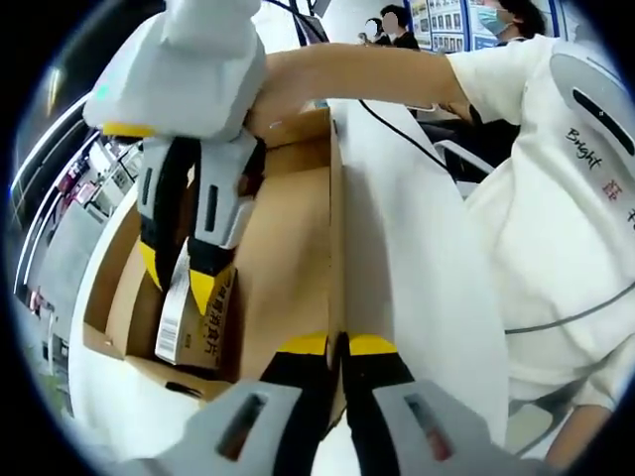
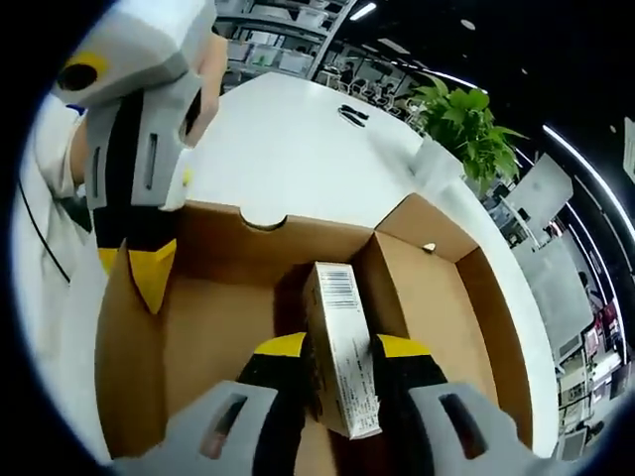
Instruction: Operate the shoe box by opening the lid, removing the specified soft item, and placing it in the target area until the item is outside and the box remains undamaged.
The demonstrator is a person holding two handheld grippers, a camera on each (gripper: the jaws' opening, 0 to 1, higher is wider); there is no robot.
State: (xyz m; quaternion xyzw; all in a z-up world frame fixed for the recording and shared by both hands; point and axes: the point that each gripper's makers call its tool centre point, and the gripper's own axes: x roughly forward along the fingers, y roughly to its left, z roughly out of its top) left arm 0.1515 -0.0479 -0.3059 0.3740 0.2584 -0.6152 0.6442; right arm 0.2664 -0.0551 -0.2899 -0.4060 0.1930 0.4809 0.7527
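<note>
Cardboard walls frame it: the right gripper (image 2: 339, 349) is clamped on the small carton (image 2: 340, 347) inside the shoe box (image 2: 129, 347), its long axis running straight out between the fingers, while the left gripper (image 1: 337, 347), jaws together, pinches the box wall.

Open-plan office.
I see a long white surface (image 2: 298, 149), a potted plant (image 2: 466, 124), ceiling strip lights (image 2: 362, 11) and rows of desks (image 2: 298, 50) behind.

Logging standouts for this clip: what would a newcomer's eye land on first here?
The open cardboard shoe box on the white table, with the right gripper closed around a small barcoded carton inside it. The left gripper pinches the box's side wall. A potted plant stands beyond the box.
</note>
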